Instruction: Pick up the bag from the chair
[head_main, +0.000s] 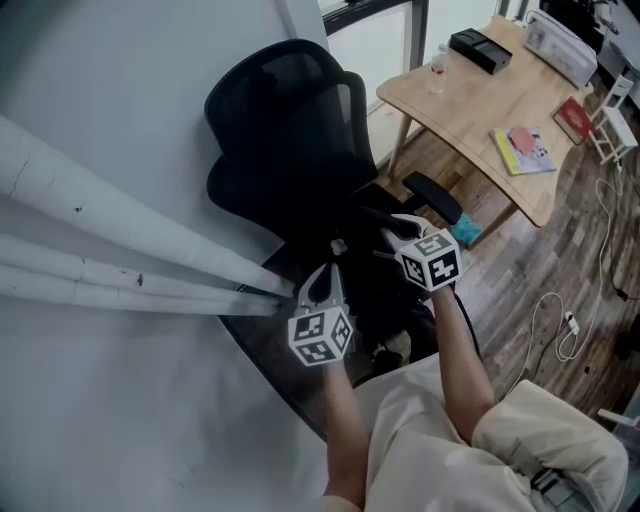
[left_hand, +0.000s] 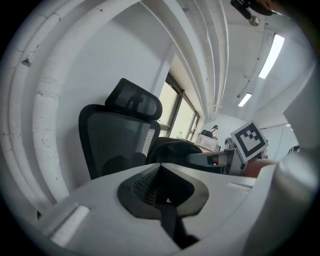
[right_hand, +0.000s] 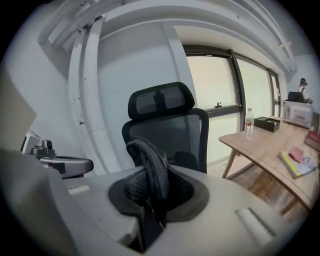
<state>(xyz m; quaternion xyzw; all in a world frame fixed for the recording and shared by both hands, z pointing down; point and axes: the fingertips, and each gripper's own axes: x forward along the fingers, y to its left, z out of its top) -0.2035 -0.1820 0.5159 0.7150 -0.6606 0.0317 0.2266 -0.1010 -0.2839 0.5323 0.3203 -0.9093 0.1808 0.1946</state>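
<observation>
The right gripper (right_hand: 152, 187) has its fingers (right_hand: 131, 192) closed to a narrow gap on a black woven handle (right_hand: 154, 162), which loops up over the pads and drops away between them. The left gripper (left_hand: 160, 186) is likewise clamped: its fingers (left_hand: 142, 186) meet on a flat black strap (left_hand: 171, 222) that runs down out of them.

From above, both grippers sit side by side over the front of the chair (head_main: 290, 120), the left gripper (head_main: 322, 288) on the wall side of the seat and the right gripper (head_main: 398, 228) on the side toward the wooden counter (head_main: 480, 100). The bag (head_main: 378, 292) shows only as a dark mass below and between them, above the seat; black on black, its outline cannot be traced, nor whether its bottom touches the seat.

So the bag lies straight down from both sets of fingers, and neither hand is nearer. The straps run up and down. The body probably lies with its length from one gripper to the other, across the seat. The lift seems to call for both hands rising level together, then coming back from the chair.
</observation>
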